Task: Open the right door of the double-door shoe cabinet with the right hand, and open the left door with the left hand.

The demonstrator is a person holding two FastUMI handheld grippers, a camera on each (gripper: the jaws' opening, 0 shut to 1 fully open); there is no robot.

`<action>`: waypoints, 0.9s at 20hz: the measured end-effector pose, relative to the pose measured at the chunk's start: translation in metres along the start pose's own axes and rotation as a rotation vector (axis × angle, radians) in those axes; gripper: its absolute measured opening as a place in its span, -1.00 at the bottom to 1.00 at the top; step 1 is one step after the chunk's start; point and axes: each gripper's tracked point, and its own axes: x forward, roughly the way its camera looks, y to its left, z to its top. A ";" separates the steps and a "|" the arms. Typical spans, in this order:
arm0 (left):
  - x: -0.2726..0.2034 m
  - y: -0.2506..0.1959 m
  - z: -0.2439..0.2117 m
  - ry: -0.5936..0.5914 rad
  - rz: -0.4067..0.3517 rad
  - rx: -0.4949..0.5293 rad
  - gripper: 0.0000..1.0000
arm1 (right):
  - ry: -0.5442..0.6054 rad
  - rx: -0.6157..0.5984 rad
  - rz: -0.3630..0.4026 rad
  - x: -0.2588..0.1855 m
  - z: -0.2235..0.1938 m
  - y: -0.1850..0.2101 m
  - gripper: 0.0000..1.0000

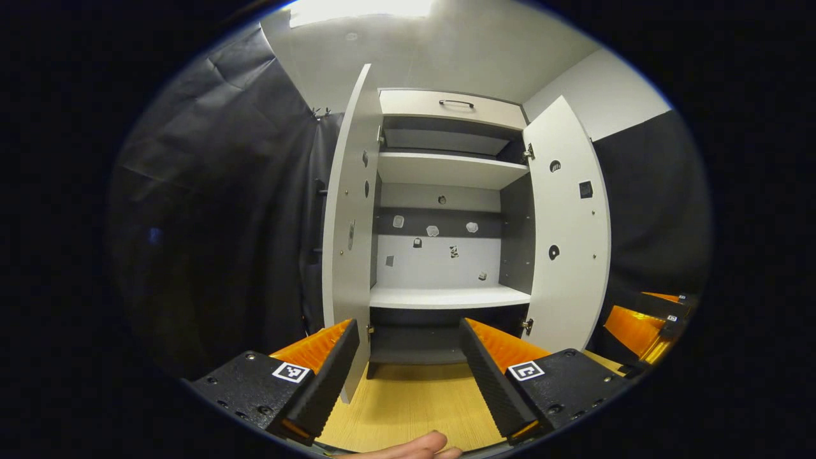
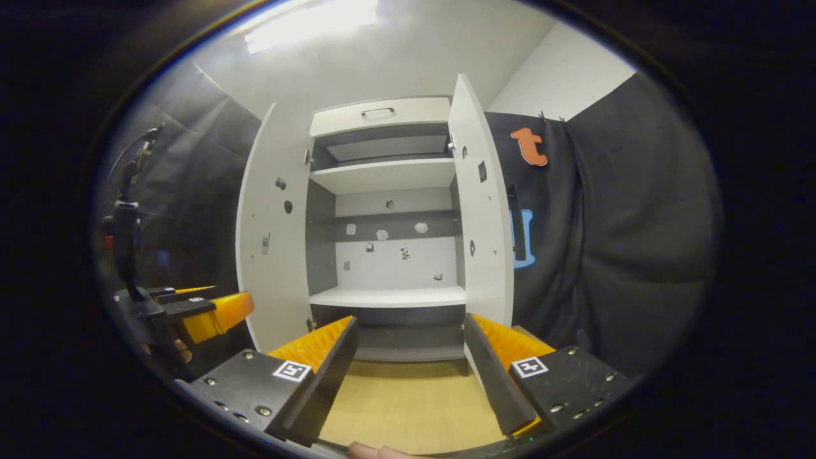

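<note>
While both doors stand swung wide, the shoe cabinet (image 1: pixel 446 210) rises ahead of the two grippers as a tall upright box of smooth pale panels, its long axis vertical and its open front facing the cameras. Inside it are two flat white shelves, darker grey side walls and a back panel carrying small marks too small to identify. Its left door (image 1: pixel 347 210) is seen almost edge-on in the left gripper view, while the right door (image 1: pixel 567 223) shows its flat inner face with round hinge holes; in the right gripper view that door (image 2: pixel 484 210) turns nearly edge-on. A drawer front (image 1: pixel 449 105) with a thin dark bar handle caps the cabinet. Below lies a floor (image 1: pixel 414 401) of light wood grain. Dark creased cloth (image 1: pixel 223 210) hangs at either side. The left gripper (image 1: pixel 408 376) holds its ribbed wedge-shaped fingers spread apart on nothing, well short of the cabinet. The right gripper (image 2: pixel 408 382) is likewise parted and empty. A fingertip (image 1: pixel 408 446) is cut off at the lower edge.
</note>
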 end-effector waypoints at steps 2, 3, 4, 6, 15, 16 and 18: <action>0.001 -0.005 0.000 -0.002 -0.009 -0.006 0.94 | -0.013 -0.010 0.005 -0.003 0.003 -0.001 0.97; 0.002 -0.007 -0.001 -0.001 -0.014 -0.010 0.94 | -0.017 -0.014 0.006 -0.004 0.003 -0.002 0.97; 0.002 -0.009 -0.002 0.002 -0.018 -0.010 0.94 | -0.019 -0.016 0.006 -0.005 0.004 -0.002 0.97; 0.003 -0.013 -0.003 0.004 -0.026 -0.006 0.95 | -0.023 -0.012 0.005 -0.007 0.004 -0.005 0.97; 0.002 -0.008 0.004 -0.023 -0.003 0.027 0.94 | -0.020 -0.003 0.005 -0.002 0.004 -0.003 0.97; 0.000 -0.009 0.006 -0.025 -0.007 0.027 0.94 | -0.021 0.000 0.007 -0.003 0.005 -0.003 0.97; -0.003 -0.013 0.013 -0.052 -0.024 0.006 0.94 | -0.030 0.001 0.011 -0.005 0.008 -0.003 0.97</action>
